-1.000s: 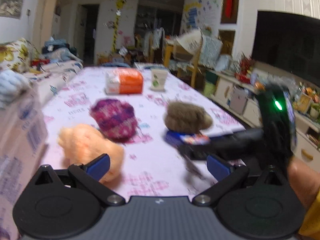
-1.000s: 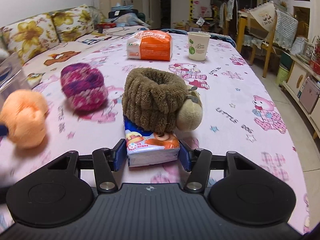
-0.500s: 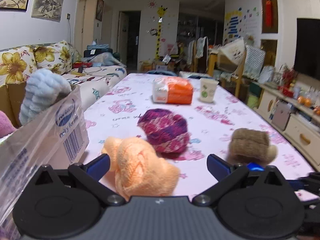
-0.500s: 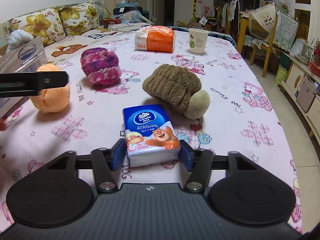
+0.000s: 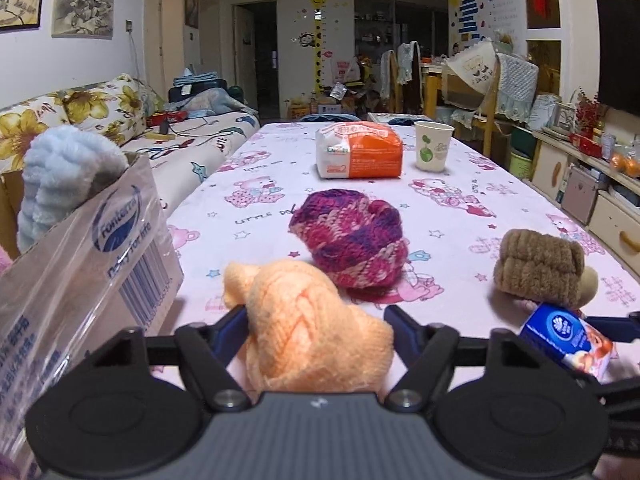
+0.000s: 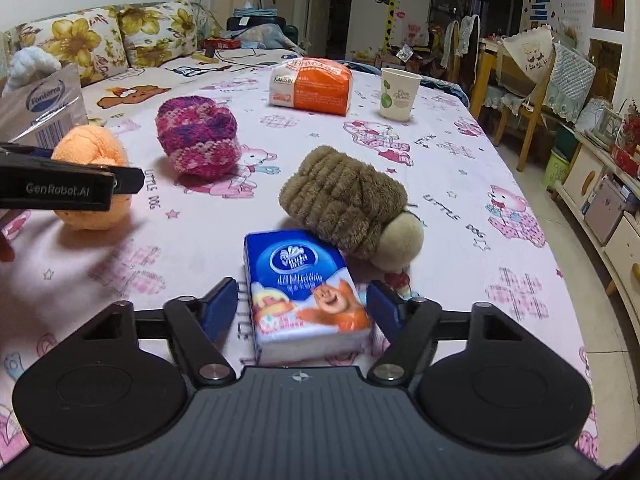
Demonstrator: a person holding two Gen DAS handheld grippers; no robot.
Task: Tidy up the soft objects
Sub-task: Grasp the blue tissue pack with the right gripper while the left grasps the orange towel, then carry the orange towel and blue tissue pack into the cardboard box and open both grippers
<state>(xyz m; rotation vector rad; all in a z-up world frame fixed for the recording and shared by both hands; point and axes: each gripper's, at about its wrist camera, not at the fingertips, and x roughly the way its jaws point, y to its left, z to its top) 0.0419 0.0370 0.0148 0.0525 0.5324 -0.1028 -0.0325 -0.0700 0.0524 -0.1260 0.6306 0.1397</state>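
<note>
Jaws of the left gripper [image 5: 316,322] press both sides of the orange knit bundle [image 5: 316,332], while the right gripper [image 6: 298,304] stands parted with gaps around the blue tissue pack [image 6: 304,292] lying between its fingers.

"Fonterra" on carton [image 5: 120,236]; "GenRobot.AI" on left tool [image 6: 60,188]; "LITTLE DOG" on tablecloth [image 5: 260,216].
</note>
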